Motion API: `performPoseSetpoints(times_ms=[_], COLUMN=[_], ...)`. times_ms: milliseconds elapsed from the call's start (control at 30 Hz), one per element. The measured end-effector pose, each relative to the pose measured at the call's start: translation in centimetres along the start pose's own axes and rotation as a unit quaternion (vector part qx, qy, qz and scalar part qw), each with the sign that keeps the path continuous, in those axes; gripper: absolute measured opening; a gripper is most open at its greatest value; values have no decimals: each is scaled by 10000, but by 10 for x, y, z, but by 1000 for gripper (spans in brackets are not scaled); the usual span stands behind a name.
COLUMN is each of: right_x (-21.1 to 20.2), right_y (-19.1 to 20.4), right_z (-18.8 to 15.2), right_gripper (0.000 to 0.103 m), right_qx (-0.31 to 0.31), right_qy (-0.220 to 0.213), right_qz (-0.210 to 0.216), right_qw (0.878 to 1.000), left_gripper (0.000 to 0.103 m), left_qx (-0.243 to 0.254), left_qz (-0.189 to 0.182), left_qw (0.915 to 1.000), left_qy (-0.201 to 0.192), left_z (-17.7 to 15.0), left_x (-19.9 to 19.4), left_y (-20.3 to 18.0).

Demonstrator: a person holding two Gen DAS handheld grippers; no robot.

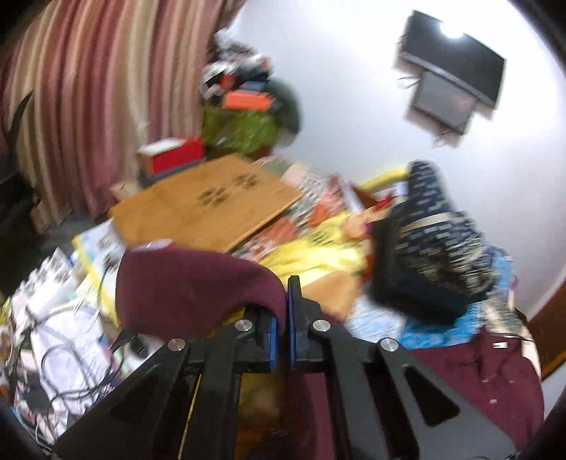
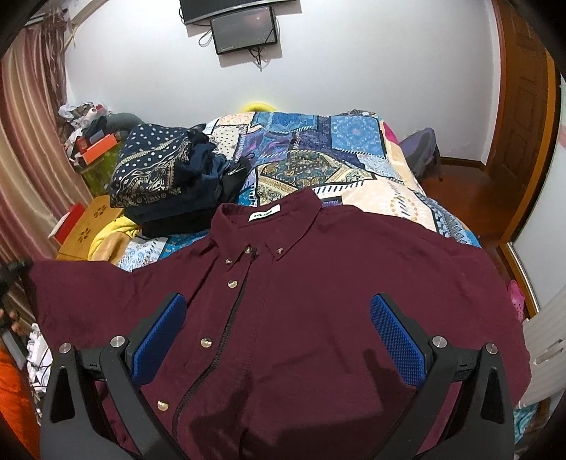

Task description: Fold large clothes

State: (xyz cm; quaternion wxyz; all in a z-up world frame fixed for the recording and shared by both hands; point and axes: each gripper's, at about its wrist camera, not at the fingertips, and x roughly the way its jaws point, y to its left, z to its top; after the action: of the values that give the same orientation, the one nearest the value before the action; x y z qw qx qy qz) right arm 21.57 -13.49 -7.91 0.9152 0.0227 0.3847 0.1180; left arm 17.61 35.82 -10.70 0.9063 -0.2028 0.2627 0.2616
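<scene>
maroon cloth: large button-front shirt (image 2: pixel 300 318) lies face up and spread on the patchwork bedspread (image 2: pixel 318 159); collar toward the wall, front placket buttoned
right wrist view: right gripper (image 2: pixel 277 331) hovers over the shirt's chest; blue pads spread wide, nothing between them; jaws open and empty
right wrist view, left edge: the shirt's sleeve (image 2: pixel 53 283) is drawn out past the bed edge toward a dark gripper part with a hand behind it; grip itself not readable here
right wrist view, extras: stack of dark folded clothes (image 2: pixel 166 180) just beyond the collar; wall screens (image 2: pixel 244 28) above; wooden door (image 2: pixel 523 124) at right
left wrist view: blurred; left gripper (image 1: pixel 281 332) has its blue pads pressed together on a fold of the maroon sleeve (image 1: pixel 191 286); cloth drapes over the left finger; jaws closed on the sleeve
left wrist view, extras: only here, clutter beside the bed; wooden board (image 1: pixel 205 201), red box (image 1: pixel 173 155), cables (image 1: pixel 70 354), striped curtain (image 1: pixel 88 88); shirt body only a corner at lower right
view difference: right view gives the whole layout and the open right jaws; left view alone confirms the pinch
progress: early, by my read; shirt flat, no fold in the body visible; sleeve gripped, looks like the first sleeve fold-in
left to do: likely both sleeves in, sides over, bottom up to collar, then onto the stack
</scene>
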Motion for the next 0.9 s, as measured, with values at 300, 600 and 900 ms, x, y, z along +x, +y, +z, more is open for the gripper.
performPoseSetpoints(times_ms=[300,600,900], right_x=[-11,-22,-24], right_y=[-11,-16,-20], right_z=[-3,-7,-13], right_gripper=[103,103,103], right_qx=[120,209,245], right_qy=[-163,-349,-357], right_qz=[13,72,78], right_qw=[9998,9991,9990], left_gripper=[2,3,5], left_qx=[1055,1767,2022], left_qz=[-1246,-2098,-2138], left_qw=[9859,9535,9189], left_qy=[-368,1250,2628], left_z=[-3,-93,-185], left_x=[-45,-13,10], left_y=[-107,-189,-203])
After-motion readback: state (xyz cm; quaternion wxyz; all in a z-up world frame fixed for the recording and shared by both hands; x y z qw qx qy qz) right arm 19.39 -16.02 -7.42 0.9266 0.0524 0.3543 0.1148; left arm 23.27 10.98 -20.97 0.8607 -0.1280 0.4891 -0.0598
